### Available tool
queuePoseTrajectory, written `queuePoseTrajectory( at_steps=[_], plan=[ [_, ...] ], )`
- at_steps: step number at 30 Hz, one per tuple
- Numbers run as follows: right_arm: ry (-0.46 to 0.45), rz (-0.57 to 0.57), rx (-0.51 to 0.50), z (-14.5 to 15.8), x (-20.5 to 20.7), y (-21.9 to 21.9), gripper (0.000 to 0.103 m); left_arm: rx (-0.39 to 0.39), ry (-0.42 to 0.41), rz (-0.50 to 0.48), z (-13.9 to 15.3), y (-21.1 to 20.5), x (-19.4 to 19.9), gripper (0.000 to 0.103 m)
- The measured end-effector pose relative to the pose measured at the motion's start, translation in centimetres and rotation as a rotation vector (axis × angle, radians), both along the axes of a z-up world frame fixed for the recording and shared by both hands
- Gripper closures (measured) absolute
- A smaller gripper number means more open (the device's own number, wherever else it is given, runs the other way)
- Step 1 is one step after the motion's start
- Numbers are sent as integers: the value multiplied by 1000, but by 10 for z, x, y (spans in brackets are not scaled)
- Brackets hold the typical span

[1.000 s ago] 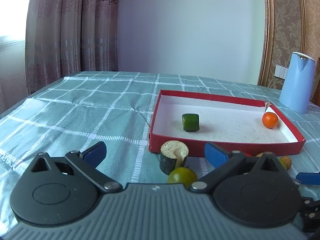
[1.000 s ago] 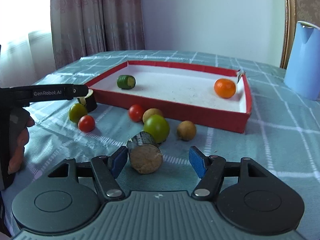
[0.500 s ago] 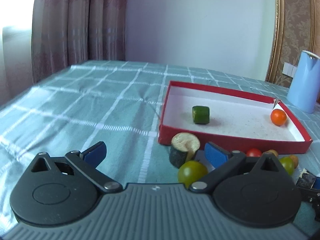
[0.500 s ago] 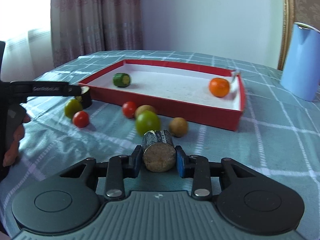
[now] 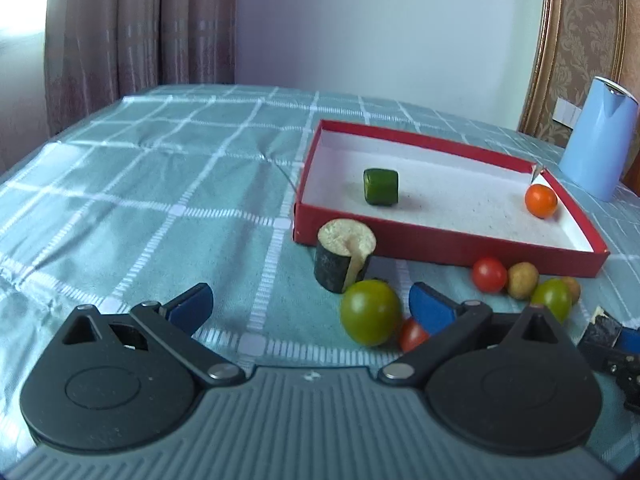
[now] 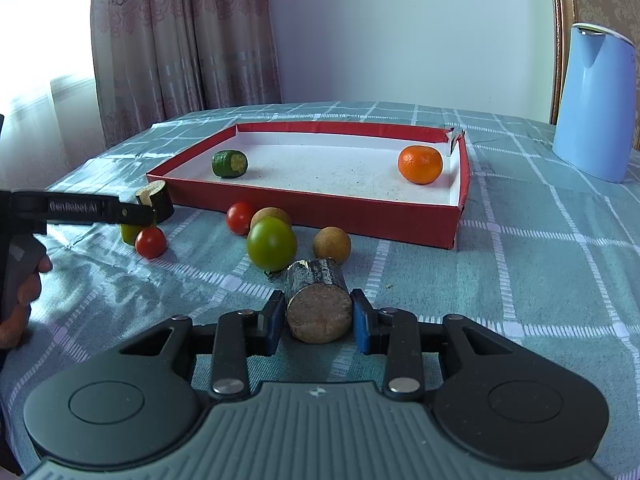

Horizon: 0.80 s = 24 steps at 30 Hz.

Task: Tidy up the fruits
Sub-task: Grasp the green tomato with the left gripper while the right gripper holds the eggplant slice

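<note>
Right tongs [image 6: 319, 316] have just closed on a dark-skinned chunk [image 6: 318, 304] on the table [image 6: 540, 280]; left tongs [image 5: 310, 304] gape wide, empty, near a green tomato [image 5: 371, 312].

**Where things lie on the desk**

The tray [image 6: 320, 200] lies mid-desk [image 6: 540, 280], with a cucumber piece [image 6: 229, 163] at its left end and an orange [image 6: 420, 164] in its right corner. Before its front wall lie tomatoes [image 6: 271, 243], small round fruits [image 6: 332, 243] and a cut chunk [image 6: 319, 304]. The kettle [image 6: 596, 104] stands behind, right.

Right hand-held gripper [image 6: 319, 322] clamping cucumber chunk [image 6: 318, 305]
</note>
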State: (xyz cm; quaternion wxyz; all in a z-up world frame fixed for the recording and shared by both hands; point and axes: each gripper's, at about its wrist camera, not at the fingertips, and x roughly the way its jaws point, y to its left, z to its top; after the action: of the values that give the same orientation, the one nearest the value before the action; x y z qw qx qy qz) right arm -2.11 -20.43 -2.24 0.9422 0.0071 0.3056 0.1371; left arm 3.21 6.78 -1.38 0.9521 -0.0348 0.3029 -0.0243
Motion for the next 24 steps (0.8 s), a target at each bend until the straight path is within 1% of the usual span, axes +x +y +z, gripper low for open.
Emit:
queuePoseTrajectory(
  at_steps=[3,5,8,10,12,13,14,15,17,18,21,24],
  plan=[
    [2,-1,8,0,0,-1,69,-12,4,-11,1,-3,0,0],
    [1,-1,7,0,0,0,69,-20,11,0,0,-2,3,0],
    [2,-1,8,0,0,-1,69,-69,29,7,-1,5,4,23],
    [3,-1,13,0,-1,-1,69,-114,35,-4,0,12,2,31],
    [3,-1,14,0,0,-1,69,-148,42,-40,1,14,0,49],
    [3,-1,14,0,0,-1,69,-160,44,-56,1,13,-1,54],
    [3,-1,14,0,0,-1,69,-166,41,-71,2,11,-2,65],
    [3,-1,14,0,0,-1,69,-166,39,-84,3,9,-2,70],
    [3,-1,14,0,0,-1,69,-151,33,-84,3,4,-1,70],
    [3,-1,14,0,0,-1,69,-154,31,-88,3,4,0,73],
    [3,-2,13,0,0,-1,69,-180,32,-95,2,7,2,73],
    [1,-2,13,0,0,-1,69,-191,22,-97,1,10,-4,73]
  ],
)
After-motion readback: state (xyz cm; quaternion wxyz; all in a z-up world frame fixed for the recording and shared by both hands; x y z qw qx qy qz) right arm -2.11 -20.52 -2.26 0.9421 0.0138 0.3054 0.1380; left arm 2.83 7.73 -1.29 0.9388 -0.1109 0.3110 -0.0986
